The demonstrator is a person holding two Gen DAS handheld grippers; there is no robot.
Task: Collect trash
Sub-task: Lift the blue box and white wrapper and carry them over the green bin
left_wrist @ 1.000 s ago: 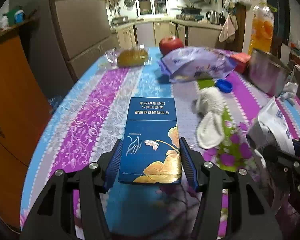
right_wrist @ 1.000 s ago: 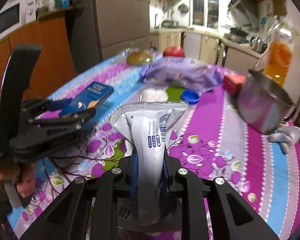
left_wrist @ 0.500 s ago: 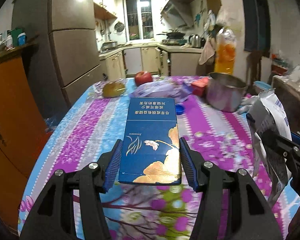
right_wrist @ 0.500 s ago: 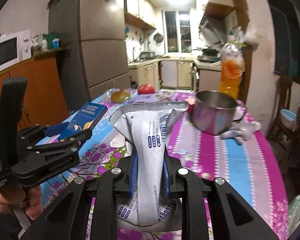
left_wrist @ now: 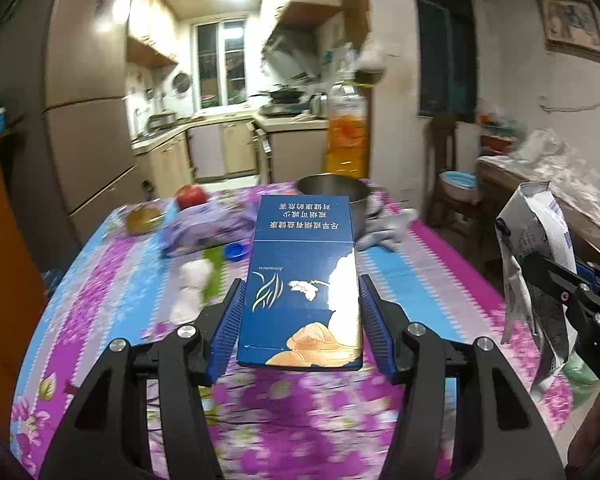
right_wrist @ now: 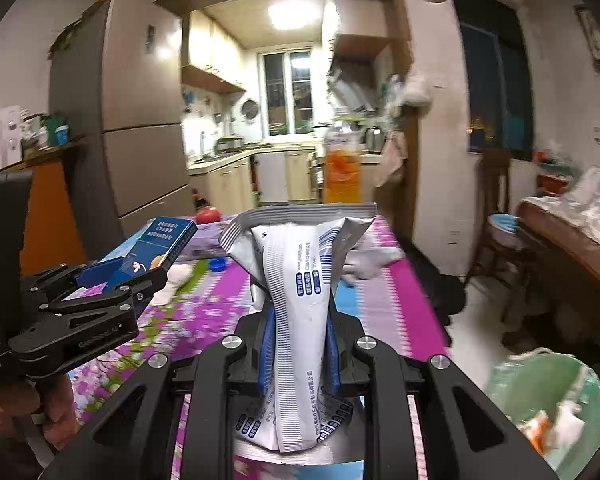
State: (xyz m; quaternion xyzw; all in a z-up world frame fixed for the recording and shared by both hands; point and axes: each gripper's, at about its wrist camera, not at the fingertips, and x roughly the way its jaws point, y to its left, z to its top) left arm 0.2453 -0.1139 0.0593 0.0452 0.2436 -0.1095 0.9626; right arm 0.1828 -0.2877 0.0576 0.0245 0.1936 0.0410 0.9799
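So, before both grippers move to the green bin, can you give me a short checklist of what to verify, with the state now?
1. Left gripper holds the blue box: ok, the box sits between both pads, off the table.
2. Right gripper holds the silver pouch: ok, pinched at its narrow middle.
3. Green bin in view and open: ok, low on the right beside the table, with some trash already inside.
4. Way to the bin free: cannot tell, the floor between is blurred.
5. Grippers apart from each other: ok, a gap shows in both views.
6. More trash left on the table: cannot tell, blurred.
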